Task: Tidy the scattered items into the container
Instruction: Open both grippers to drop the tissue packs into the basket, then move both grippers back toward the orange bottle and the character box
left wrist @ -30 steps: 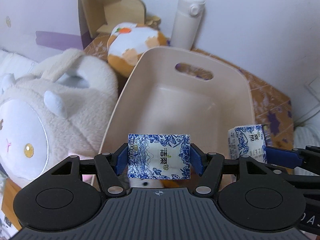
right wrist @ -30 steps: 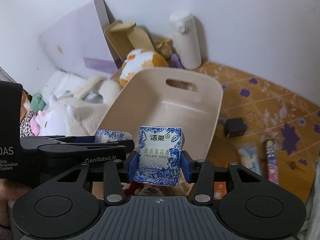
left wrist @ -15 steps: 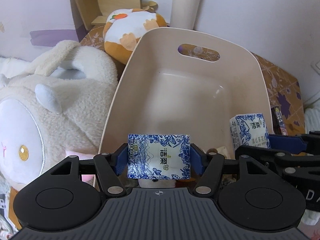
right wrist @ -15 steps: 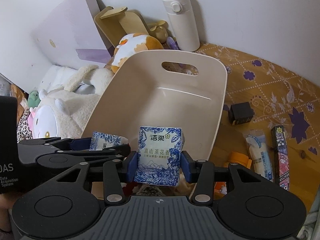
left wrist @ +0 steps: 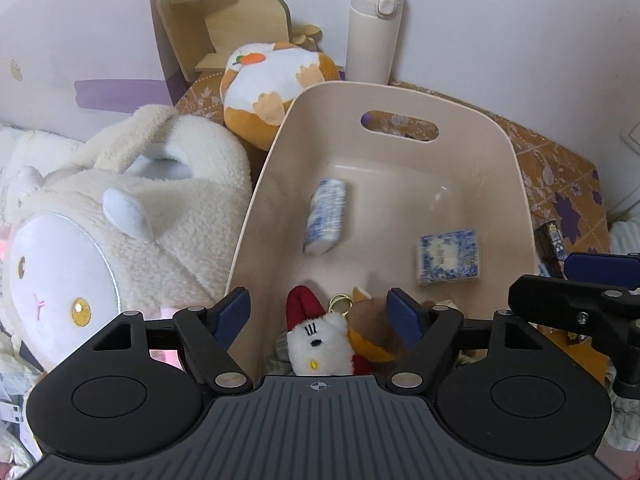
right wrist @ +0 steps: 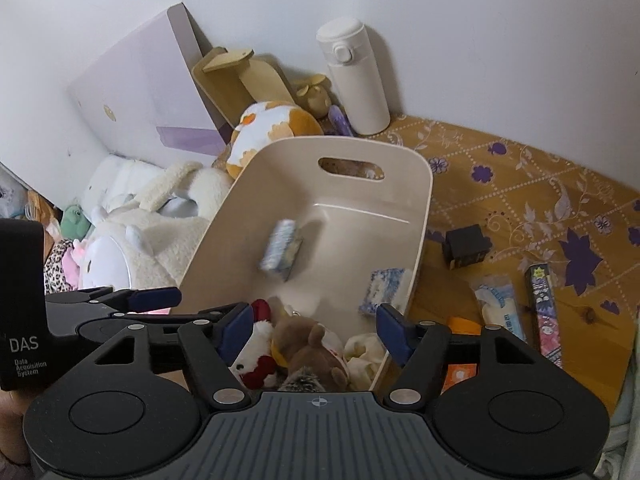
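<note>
The cream plastic bin (left wrist: 400, 92) (right wrist: 348, 144) with a handle slot lies ahead of both grippers. Two blue-and-white tissue packs are inside it. One (left wrist: 325, 216) (right wrist: 282, 248) is blurred in mid-bin, and the other (left wrist: 448, 256) (right wrist: 384, 290) rests by the right wall. Small plush toys (left wrist: 316, 336) (right wrist: 308, 344) fill the near end. My left gripper (left wrist: 318, 312) hangs over that near end, jaws opening, nothing between them. My right gripper (right wrist: 316, 328) is beside it, jaws also opening and empty. Its blue finger (left wrist: 600, 264) shows at the right edge of the left wrist view.
A big cream plush (left wrist: 120, 220) presses against the bin's left side, with an orange-and-white plush (left wrist: 276, 88), a wooden stand (left wrist: 224, 28) and a white bottle (left wrist: 374, 28) behind it. To the bin's right are a black box (right wrist: 466, 246) and snack packets (right wrist: 498, 308) (right wrist: 542, 312).
Both grippers held a tissue pack before. Both have now opened and let go, and the two packs have dropped into the bin.
</note>
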A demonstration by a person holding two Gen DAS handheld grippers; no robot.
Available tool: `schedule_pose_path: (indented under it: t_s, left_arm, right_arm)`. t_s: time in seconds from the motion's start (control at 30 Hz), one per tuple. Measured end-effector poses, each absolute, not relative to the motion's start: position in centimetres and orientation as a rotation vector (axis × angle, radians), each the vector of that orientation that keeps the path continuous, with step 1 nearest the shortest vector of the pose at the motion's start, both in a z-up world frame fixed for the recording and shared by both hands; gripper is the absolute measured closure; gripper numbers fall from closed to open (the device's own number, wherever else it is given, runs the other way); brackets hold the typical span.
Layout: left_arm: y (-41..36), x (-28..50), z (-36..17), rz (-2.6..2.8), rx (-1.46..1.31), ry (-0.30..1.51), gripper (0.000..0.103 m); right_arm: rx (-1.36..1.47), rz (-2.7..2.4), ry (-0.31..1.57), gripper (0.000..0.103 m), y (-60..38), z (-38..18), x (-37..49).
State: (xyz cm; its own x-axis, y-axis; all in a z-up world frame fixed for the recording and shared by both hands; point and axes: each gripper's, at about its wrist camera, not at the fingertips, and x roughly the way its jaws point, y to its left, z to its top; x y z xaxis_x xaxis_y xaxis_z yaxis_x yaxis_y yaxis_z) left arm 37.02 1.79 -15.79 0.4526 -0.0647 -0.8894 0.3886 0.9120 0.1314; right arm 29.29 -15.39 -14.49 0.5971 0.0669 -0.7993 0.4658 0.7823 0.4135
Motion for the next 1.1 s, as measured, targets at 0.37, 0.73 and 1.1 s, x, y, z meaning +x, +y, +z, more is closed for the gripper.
schedule_pose_path:
  t_s: [0.37, 0.73, 1.1]
  left_arm:
    - [0.2, 34.6, -14.4, -0.359, 0.356, 1.035, 0.026]
    - [-3.5, 31.5, -13.5, -0.471, 0.396, 0.999, 0.026]
    - [-8.5, 27.9, -14.6, -0.592, 0.465, 0.997, 0.026]
  right_arm:
    - [0.637, -0.284, 0.869, 0.032, -15.7, -12.8, 26.2]
    - [0.654, -0.38, 0.837, 0.032, -17.4, -12.4, 20.5]
    - [0.699, -0.474, 0.833, 0.032, -20.3, -13.9, 14.7]
